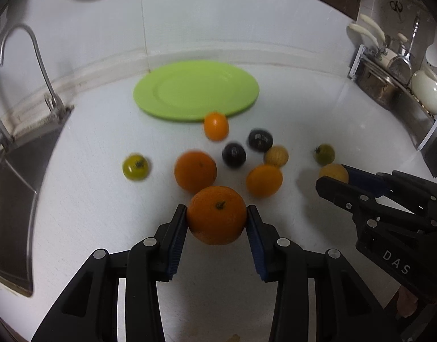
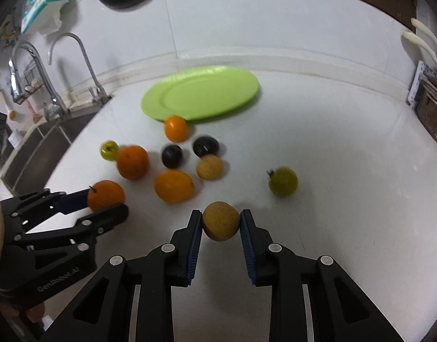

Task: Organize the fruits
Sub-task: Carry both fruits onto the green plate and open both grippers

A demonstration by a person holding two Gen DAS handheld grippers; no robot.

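Left wrist view: left gripper (image 1: 217,218) clamped by its blue ribbed pads on a round orange with a dark stem (image 1: 216,215), pads pressing at its widest girth, one each side. Right wrist view: right gripper (image 2: 221,222) closed snugly on a small round tan-yellow fruit with a rough skin (image 2: 220,221), held the same way.

Both fruits low over the white countertop (image 1: 275,99), at the near edge of the scatter. Beyond them, loose: two more round oranges (image 1: 195,171) (image 1: 264,180), a smaller orange fruit (image 1: 216,126) touching or just beside the rim of the flat lime-green plate (image 1: 195,89), two dark purple-black fruits (image 1: 233,154) (image 1: 260,139), a second tan fruit (image 1: 276,156), and two green tomato-like fruits (image 1: 135,167) (image 1: 324,154). Plate bare, near the back wall.

Likely next: carrying to the plate. Best lifted straight up first, clear of the neighbouring oranges, then carried over the pile rather than through it. Grip kept steady; round skins prone to slipping or rolling out. Lowered well inside the plate's rim before release, apart from each other, and away from the small orange fruit at the edge. Grippers kept well apart during travel.
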